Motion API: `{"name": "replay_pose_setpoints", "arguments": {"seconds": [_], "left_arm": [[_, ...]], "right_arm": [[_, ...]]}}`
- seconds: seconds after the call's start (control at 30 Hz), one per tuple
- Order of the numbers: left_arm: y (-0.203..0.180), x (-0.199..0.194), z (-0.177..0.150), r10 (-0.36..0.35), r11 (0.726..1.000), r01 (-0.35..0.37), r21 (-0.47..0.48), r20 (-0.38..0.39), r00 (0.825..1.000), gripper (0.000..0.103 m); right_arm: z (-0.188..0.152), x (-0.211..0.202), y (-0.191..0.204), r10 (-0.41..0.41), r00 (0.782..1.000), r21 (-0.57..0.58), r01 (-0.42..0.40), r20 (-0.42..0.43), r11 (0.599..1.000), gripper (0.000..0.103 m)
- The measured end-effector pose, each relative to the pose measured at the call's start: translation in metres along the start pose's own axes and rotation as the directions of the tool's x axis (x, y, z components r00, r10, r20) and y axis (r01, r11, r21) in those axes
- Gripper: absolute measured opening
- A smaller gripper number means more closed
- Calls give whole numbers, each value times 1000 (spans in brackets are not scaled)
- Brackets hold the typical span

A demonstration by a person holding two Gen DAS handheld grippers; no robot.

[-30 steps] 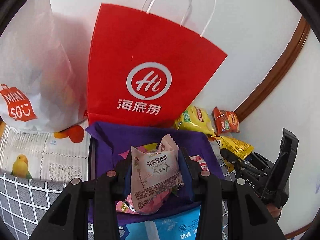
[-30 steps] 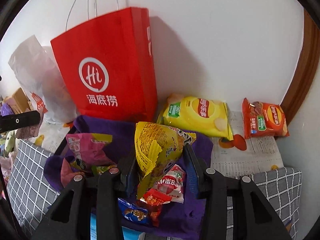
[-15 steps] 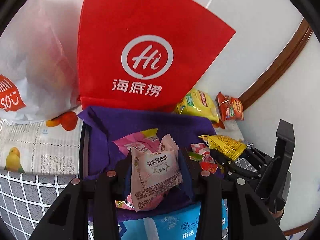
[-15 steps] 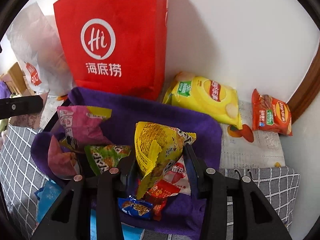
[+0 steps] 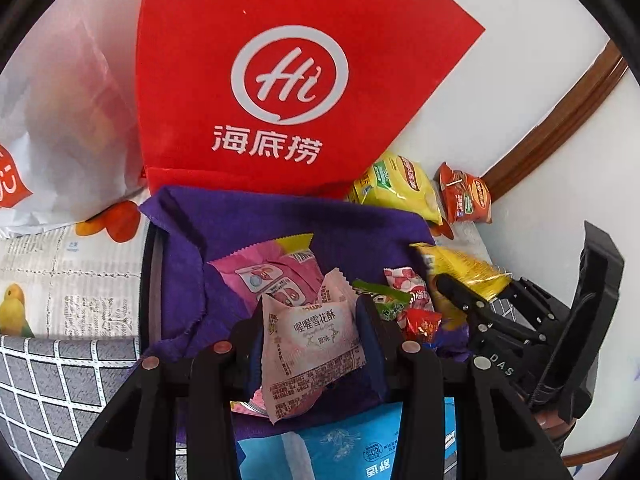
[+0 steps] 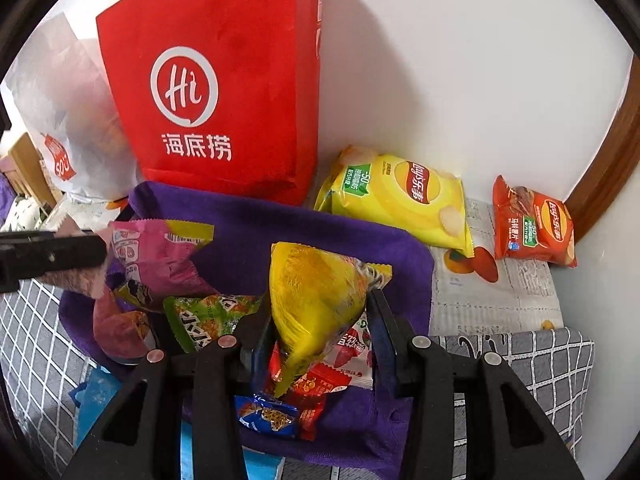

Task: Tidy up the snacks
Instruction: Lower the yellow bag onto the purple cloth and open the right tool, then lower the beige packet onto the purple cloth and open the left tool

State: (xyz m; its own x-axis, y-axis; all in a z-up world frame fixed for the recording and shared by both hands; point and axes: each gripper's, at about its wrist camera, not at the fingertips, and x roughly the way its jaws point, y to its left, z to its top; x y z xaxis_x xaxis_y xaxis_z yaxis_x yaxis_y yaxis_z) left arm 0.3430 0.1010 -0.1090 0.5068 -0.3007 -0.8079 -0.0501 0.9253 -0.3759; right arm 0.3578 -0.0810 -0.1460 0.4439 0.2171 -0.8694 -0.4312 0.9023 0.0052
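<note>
1. At far left of the right wrist view, a white plastic bag (image 6: 60, 120) with a red logo stands against the wall, beside a tall red paper bag (image 6: 224, 80) printed with a white "Hi" emblem.
2. Below them, a purple cloth (image 6: 280, 232) lines a dark-rimmed basket that rests on a grey grid-patterned cover (image 6: 24, 344); loose snack packets lie heaped inside, among them a pink packet (image 6: 156, 256) and a green packet (image 6: 208, 316).
3. The left gripper (image 5: 310, 334) hangs over the near side of that basket, its jaws clamped on a pale pink pastry packet (image 5: 312, 340), which stands upright between the pads with its crimped top edge above them.
4. The right gripper (image 6: 320, 336) holds a crumpled yellow snack packet (image 6: 316, 300) over the right half of the basket; the pads press the packet's lower part while its top bulges upward. Red packets (image 6: 320, 388) and a small blue one (image 6: 268, 416) lie on the cloth underneath.
5. In the left wrist view, the right gripper's black frame (image 5: 520, 320) shows at the right edge, near the basket's right side.
6. Right of the basket, on a newspaper-print sheet (image 6: 500, 300), a large yellow chip bag (image 6: 400, 196) leans near the wall.
7. Farthest right, a smaller orange-red chip bag (image 6: 532, 224) lies by a curved brown wooden trim (image 6: 600, 168).
</note>
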Motion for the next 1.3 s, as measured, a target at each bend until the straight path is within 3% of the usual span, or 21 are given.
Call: {"name": "replay_pose_setpoints", "arguments": {"seconds": [0.13, 0.5, 0.67, 0.73, 1.0, 1.3], "left_arm": [[-4, 5, -2, -7, 1000, 7, 11, -11, 1000, 37], [-3, 4, -1, -34, 999, 34, 9, -5, 999, 37], [-7, -3, -1, -58, 998, 58, 17, 18, 998, 43], [-8, -7, 0, -62, 998, 61, 20, 33, 998, 55], [-7, -25, 3, -69, 998, 68, 16, 59, 996, 59], [-14, -66, 3, -84, 996, 79, 39, 145, 986, 63]], "right_arm": [[2, -8, -2, 5, 1000, 7, -5, 25, 1000, 56], [9, -40, -16, 29, 992, 82, -39, 125, 996, 61], [8, -50, -11, 29, 989, 71, -39, 147, 997, 61], [8, -53, -9, 28, 987, 65, -39, 157, 997, 61], [8, -67, -6, 7, 978, 92, -27, 207, 995, 61], [-8, -98, 14, -6, 969, 52, -7, 248, 999, 62]]}}
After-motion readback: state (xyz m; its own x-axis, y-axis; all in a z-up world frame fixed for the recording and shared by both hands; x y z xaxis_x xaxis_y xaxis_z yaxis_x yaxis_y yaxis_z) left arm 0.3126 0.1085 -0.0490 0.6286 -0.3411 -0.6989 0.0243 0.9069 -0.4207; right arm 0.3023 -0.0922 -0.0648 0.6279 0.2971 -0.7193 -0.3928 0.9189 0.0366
